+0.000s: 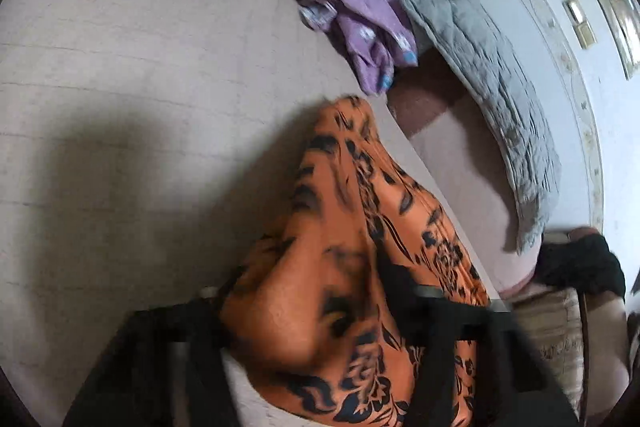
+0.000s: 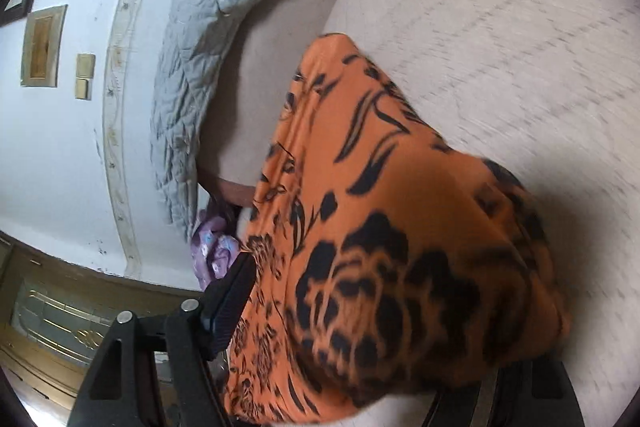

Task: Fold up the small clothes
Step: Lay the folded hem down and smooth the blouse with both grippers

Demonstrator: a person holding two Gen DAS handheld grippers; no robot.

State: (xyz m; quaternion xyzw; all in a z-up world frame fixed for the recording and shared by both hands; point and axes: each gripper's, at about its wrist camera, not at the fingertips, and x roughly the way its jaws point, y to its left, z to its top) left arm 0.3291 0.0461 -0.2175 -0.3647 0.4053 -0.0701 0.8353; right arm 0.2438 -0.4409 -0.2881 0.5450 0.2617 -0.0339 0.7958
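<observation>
Garment (image 1: 360, 247) on bed (image 1: 140, 87), before quilt (image 1: 492, 87)

1. The left gripper (image 1: 320, 339) pointed down at a slant, its black fingers (image 1: 168, 355) set apart with orange cloth (image 1: 360, 227) between them.
2. The right gripper (image 2: 360, 359) had its jaws spread wide, cloth bunched between them.

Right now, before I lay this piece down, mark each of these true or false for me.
1. The orange black-flowered garment lies between the fingers of both grippers. True.
2. The purple garment is neatly folded. False: it lies crumpled at the edge of the pale quilted surface.
3. A grey quilted cloth lies along the wall side. True.
4. The orange garment is plain. False: it bears black flowers and leaves.
5. The wall is bare. False: framed panels hang on it.
</observation>
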